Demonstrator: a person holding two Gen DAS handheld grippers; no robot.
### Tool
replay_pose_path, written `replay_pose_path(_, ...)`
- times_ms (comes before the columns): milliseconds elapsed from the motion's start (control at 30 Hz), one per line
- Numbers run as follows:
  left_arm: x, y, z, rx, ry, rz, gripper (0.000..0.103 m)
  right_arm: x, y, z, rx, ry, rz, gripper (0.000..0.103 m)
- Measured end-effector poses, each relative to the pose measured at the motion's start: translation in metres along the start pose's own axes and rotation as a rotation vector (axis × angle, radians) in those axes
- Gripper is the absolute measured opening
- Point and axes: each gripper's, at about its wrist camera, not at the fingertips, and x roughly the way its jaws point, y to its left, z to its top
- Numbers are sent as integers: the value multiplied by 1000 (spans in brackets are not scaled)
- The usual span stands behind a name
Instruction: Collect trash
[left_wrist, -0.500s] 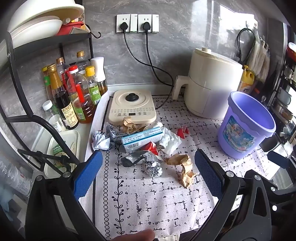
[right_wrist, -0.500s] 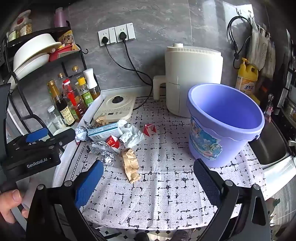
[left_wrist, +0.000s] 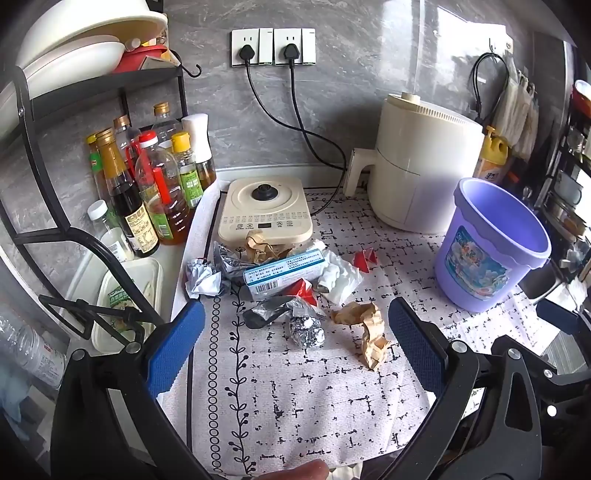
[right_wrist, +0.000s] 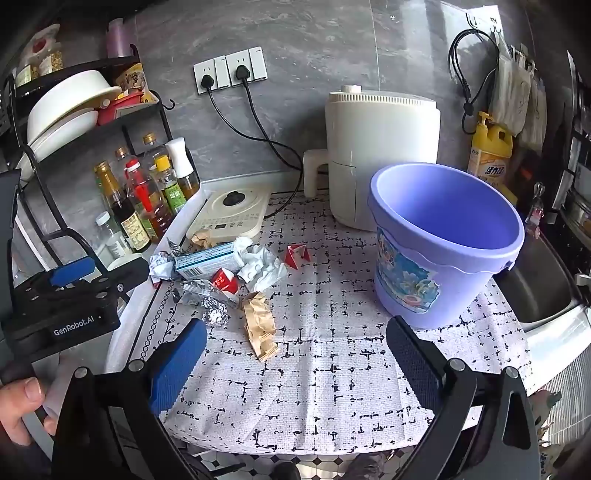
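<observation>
A pile of trash lies on the patterned mat: a blue-and-white box (left_wrist: 284, 273) (right_wrist: 207, 261), a foil ball (left_wrist: 306, 330) (right_wrist: 214, 314), crumpled brown paper (left_wrist: 369, 332) (right_wrist: 260, 325), white crumpled paper (left_wrist: 340, 277) (right_wrist: 260, 267), a red carton (right_wrist: 225, 280) and a small red piece (left_wrist: 365, 256) (right_wrist: 295, 254). A purple bucket (left_wrist: 491, 243) (right_wrist: 443, 243) stands to the right, upright, with nothing visible inside. My left gripper (left_wrist: 295, 343) is open and empty, just short of the pile. My right gripper (right_wrist: 295, 354) is open and empty, in front of the brown paper and the bucket.
A cream induction cooker (left_wrist: 266, 214) sits behind the pile and a white air fryer (left_wrist: 424, 162) behind the bucket. Sauce bottles (left_wrist: 155, 192) and a black rack (left_wrist: 74, 236) stand at the left. A sink (right_wrist: 535, 288) lies right of the mat.
Both views shift only slightly; the trash and bucket have not moved and both grippers stay open.
</observation>
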Motion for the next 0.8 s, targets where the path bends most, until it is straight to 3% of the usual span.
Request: replay_pose_path(800,-22,5,-14,-7,-27,-24,99,-17,9,-10,-2,-8,8,95)
